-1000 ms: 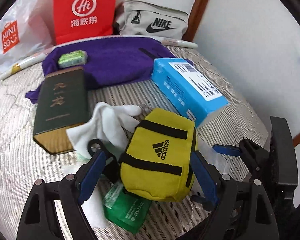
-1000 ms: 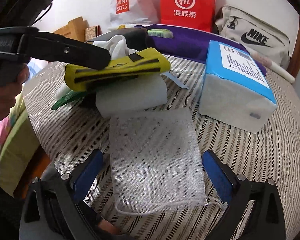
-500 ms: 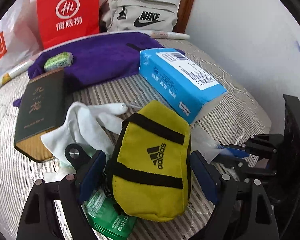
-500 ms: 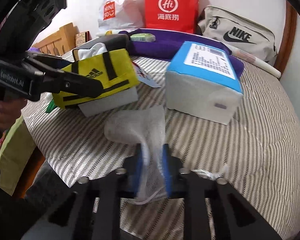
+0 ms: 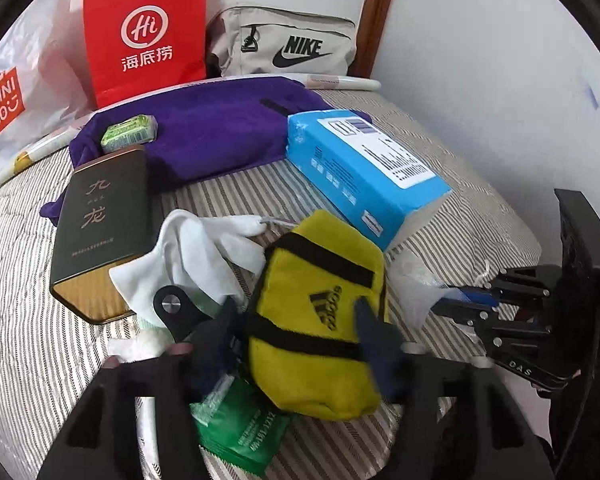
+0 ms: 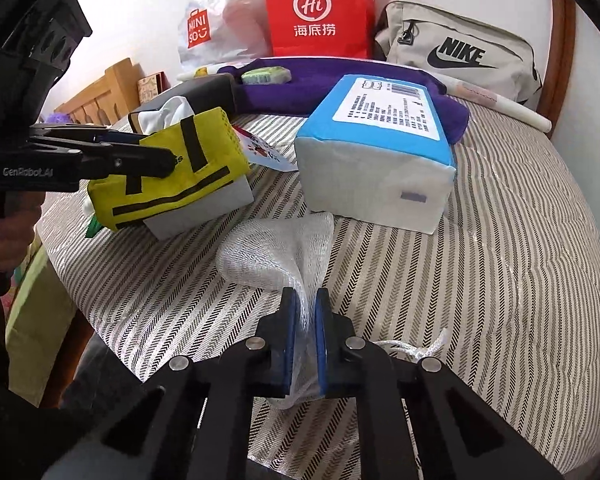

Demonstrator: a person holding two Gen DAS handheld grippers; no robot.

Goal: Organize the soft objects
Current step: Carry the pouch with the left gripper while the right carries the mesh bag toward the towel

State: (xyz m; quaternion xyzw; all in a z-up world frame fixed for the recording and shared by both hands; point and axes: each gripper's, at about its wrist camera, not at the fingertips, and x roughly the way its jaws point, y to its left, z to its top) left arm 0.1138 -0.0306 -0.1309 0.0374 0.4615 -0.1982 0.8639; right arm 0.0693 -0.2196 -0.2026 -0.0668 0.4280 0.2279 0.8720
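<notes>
Left of blue tissue pack (image 6: 374, 168): yellow pouch (image 5: 320, 312), left gripper (image 5: 300, 332) jaws just closing, pads now at both sides, likely gripping. Just before pack: white mesh bag (image 6: 276, 256), previously flat, now bunched, pinched by closed right gripper (image 6: 304, 332). Both soft items likely ready for lifting.

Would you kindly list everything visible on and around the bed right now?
pouch: 1, yellow, between left jaws
mesh bag: 1, white, front
tissue pack: 1, blue, centre right
towel: 1, purple, back
tin: 1, dark, left
glove: 1, white, beside tin
packets: 2, green, one front, one on towel
bags: 3, red, white, beige, by wall
left gripper: closing on pouch
right gripper: shut on mesh bag
</notes>
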